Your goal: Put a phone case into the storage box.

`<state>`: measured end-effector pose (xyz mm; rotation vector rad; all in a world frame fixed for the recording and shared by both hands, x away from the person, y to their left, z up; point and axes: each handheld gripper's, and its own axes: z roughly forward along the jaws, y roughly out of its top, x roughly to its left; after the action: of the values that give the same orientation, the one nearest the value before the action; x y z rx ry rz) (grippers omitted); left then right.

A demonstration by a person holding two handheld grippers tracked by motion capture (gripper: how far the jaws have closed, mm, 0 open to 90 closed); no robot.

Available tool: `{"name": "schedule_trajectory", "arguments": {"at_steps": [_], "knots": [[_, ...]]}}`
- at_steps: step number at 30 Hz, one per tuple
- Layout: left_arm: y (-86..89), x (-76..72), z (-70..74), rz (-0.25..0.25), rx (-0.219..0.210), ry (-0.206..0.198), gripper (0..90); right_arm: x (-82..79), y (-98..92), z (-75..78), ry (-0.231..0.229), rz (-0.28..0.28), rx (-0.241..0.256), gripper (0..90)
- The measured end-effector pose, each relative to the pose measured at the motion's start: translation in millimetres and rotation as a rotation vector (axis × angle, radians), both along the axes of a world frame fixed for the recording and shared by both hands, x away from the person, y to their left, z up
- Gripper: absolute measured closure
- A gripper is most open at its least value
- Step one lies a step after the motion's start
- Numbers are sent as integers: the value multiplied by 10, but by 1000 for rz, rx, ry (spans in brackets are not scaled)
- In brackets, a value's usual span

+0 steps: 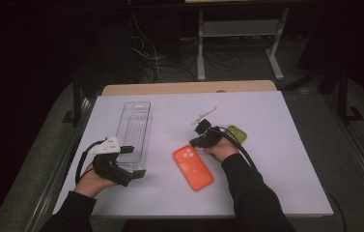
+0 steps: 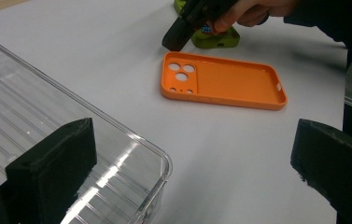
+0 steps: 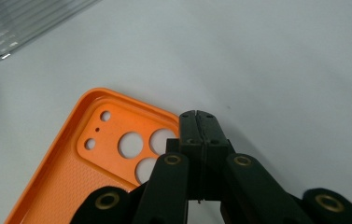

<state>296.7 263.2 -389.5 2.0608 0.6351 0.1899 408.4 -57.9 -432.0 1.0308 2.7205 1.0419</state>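
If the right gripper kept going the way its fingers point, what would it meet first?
Probably bare table. The right gripper, fingers shut and empty, sits over the camera-hole corner of the orange phone case and points past its edge; the clear tray lies off to one side. Depth is uncertain.

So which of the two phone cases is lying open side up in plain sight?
The orange plastic phone case, lying hollow side up mid-table beside the right gripper. The green case sits largely hidden behind that hand.

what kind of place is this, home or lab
Most likely a lab or recording workspace, not a home: a bare white table in a darkened room, loose cables trailing on the floor behind it, and a metal-framed stand at the back.
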Motion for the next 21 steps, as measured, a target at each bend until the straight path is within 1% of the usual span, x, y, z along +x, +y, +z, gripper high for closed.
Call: {"name": "schedule_trajectory", "arguments": {"at_steps": [1, 2, 3, 4, 5, 9, 12, 14, 16, 17, 20, 21], "knots": [[-1, -3, 0, 3, -2, 4, 0, -6, 48, -2, -5, 20, 2, 881], [-1, -3, 0, 3, -2, 4, 0, -18, 78, 1, 1, 26, 6, 881], [-2, -6, -1, 5, -3, 8, 0, -21, 105, -3, -6, 36, 3, 881], [-4, -8, -1, 6, -6, 9, 0, -35, 138, -1, 2, 38, 6, 881], [-5, -11, 0, 6, -7, 11, 0, -37, 162, -4, -5, 48, 3, 881], [-13, -9, -9, 7, -14, 8, 0, -65, 249, -9, -6, 77, 16, 882], [-16, -9, -10, 6, -11, 8, 0, -82, 281, -8, -9, 80, 13, 880], [-19, -10, -11, 5, -10, 8, 0, -84, 273, 2, -4, 78, 15, 879], [-18, -10, -11, 4, -7, 9, 0, -85, 207, 51, -32, 77, 12, 866], [-18, -12, -10, 5, -7, 10, 0, -106, 184, 87, -21, 70, 14, 854], [-15, -11, -9, 6, -7, 8, 0, -160, 68, 195, -40, 64, 25, 790], [-13, -8, -9, 6, -4, 4, 0, -174, 14, 227, -56, 62, 29, 770]]}}
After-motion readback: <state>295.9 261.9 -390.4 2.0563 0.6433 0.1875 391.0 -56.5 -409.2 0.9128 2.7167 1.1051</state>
